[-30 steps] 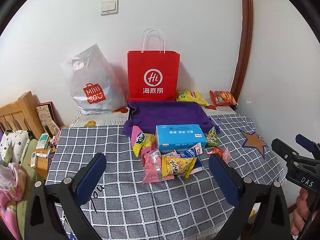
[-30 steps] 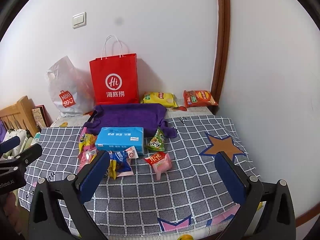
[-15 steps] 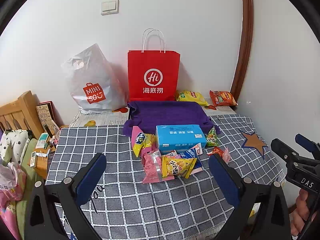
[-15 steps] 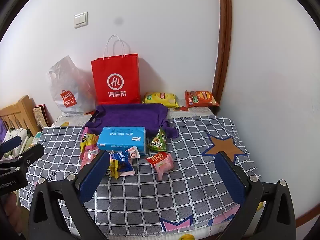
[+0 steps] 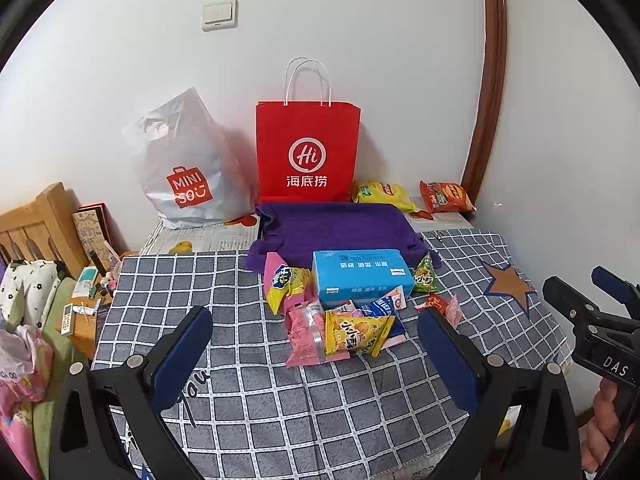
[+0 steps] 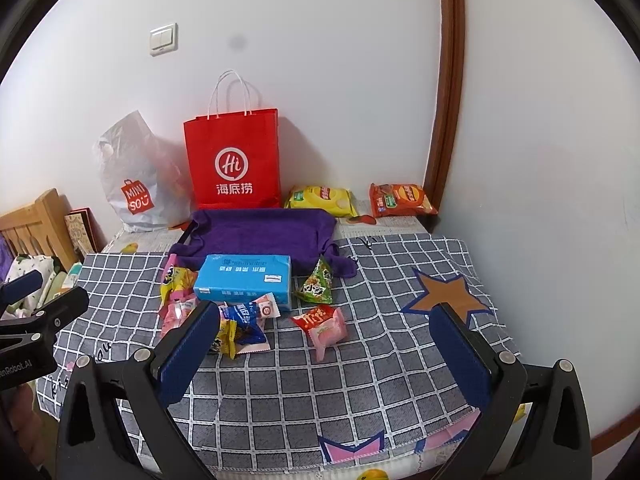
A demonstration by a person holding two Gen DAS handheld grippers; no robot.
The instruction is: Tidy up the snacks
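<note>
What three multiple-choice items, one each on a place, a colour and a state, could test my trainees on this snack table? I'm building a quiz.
1. Where does the blue tissue box lie?
A. in front of the purple cloth
B. inside the red paper bag
C. on the star patch

2. What colour is the chip bag nearest the wooden door frame?
A. green
B. orange-red
C. white

3. How are the left gripper and right gripper?
A. both holding snacks
B. one shut
C. both open, empty

Answers: 1 A, box sits at the cloth's near edge; 2 B, its wrapper shows; 3 C, fingers spread, nothing between.
</note>
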